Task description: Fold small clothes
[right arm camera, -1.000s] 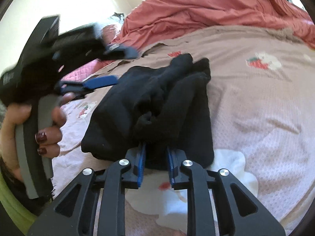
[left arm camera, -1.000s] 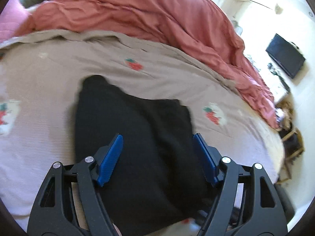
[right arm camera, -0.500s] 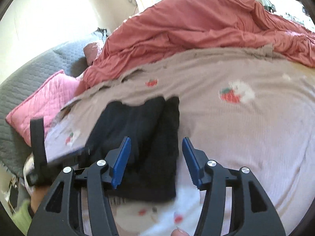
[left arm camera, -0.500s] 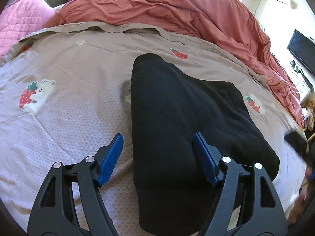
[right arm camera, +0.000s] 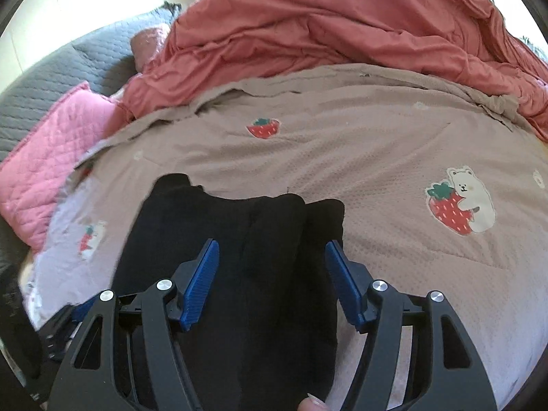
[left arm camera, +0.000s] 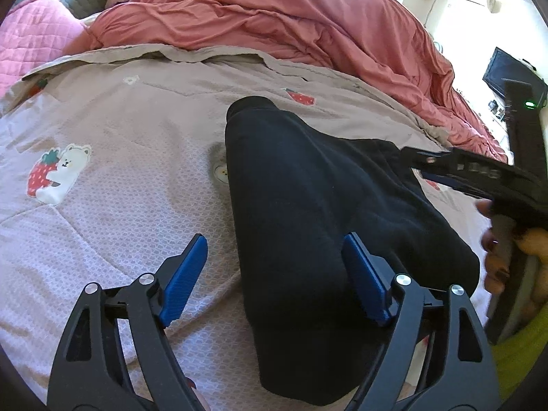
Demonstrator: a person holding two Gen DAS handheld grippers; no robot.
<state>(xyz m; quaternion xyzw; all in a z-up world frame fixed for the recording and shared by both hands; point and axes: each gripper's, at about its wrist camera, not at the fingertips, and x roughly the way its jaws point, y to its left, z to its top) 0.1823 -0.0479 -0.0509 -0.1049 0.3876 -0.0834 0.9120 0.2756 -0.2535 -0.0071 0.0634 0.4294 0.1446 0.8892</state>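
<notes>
A black garment lies folded lengthwise on the pink strawberry-print bedspread. My left gripper hovers over its near left edge, its jaws opening, nothing pressed between the blue pads. In the left wrist view the right gripper reaches in from the right, held by a hand, over the garment's far right corner. In the right wrist view the black garment lies under my right gripper, which stands open above the cloth with the pads clear of it.
A rumpled salmon duvet is heaped along the far side of the bed. A pink quilted pillow and a grey quilted headboard sit at the left. A dark screen stands beyond the bed at right.
My right gripper let go of the bunched black cloth, opened and pulled back. The garment now lies flatter. My left gripper moved left and lower, and its jaws have spread a little.
</notes>
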